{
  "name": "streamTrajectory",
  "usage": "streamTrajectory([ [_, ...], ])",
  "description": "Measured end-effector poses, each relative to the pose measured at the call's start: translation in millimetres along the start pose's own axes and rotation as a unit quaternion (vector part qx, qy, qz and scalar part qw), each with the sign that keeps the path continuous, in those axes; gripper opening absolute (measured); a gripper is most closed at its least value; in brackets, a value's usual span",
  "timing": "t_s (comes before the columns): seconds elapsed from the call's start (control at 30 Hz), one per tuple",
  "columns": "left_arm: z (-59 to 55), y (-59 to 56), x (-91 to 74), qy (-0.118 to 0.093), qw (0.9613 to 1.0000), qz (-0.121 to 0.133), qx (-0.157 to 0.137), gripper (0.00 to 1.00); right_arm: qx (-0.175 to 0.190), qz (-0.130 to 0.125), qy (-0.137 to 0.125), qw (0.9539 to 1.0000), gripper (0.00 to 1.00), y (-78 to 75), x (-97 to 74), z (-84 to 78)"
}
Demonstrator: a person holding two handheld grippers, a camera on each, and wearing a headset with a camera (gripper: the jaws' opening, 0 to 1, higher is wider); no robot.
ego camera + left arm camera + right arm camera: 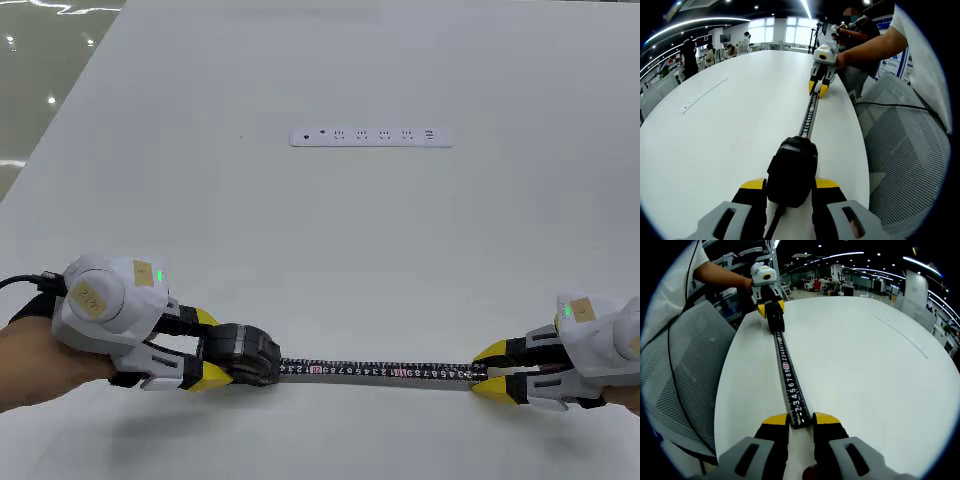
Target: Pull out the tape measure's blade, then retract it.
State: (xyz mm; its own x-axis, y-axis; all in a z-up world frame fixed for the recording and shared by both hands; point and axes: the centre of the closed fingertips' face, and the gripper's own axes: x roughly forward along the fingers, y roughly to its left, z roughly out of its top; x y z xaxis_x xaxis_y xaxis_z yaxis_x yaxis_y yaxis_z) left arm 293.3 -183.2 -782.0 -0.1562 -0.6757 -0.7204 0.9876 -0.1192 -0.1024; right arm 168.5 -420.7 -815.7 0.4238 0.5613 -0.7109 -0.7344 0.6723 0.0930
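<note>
Head view has the left tool (210,347) pinching the black case (240,354) from both sides, low at the near edge of the white worktop (350,230). The right tool (488,370) is well apart on the other side, its yellow tips pressed onto the free end of the blade (380,370). The blade runs straight between them, numbers up, either on the worktop or just above it; I cannot tell which. A white power strip (370,137) lies far back, away from the work.

By my reading the pull is about done and the return is the step in hand. To do it well, hold the case steady and level so its mouth faces straight down the blade, as the left gripper view shows it. Walk the right tool toward the case along that same line, so the spring takes the blade in at the tool's pace, not its own. Do not release the end early: a loose blade would likely whip or kink. The end hook is hidden between the jaws in the right gripper view, so the hold there may be shallow; firm pressure and no sideways twist seem wise. Open the right tool only once the end is near the case mouth.
</note>
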Motion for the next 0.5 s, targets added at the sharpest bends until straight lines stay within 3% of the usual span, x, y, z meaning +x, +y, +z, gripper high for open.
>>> streamTrajectory([
  [0.2,-4.2,-0.7,-0.8,0.008,0.9999,0.0,-0.01,0.36,0.011,-0.001,-0.002,0.9999,0.23,-0.5,0.3,0.8],
  [0.37,-3.3,0.5,-4.5,-0.005,0.9994,0.003,-0.035,0.42,0.015,-0.002,0.0,0.9999,0.28,-0.6,-1.8,-1.2],
  [0.5,-6.1,-1.7,-6.0,-0.004,0.9991,0.006,-0.042,0.47,0.019,-0.001,0.0,0.9998,0.32,1.3,-2.0,-0.6],
])
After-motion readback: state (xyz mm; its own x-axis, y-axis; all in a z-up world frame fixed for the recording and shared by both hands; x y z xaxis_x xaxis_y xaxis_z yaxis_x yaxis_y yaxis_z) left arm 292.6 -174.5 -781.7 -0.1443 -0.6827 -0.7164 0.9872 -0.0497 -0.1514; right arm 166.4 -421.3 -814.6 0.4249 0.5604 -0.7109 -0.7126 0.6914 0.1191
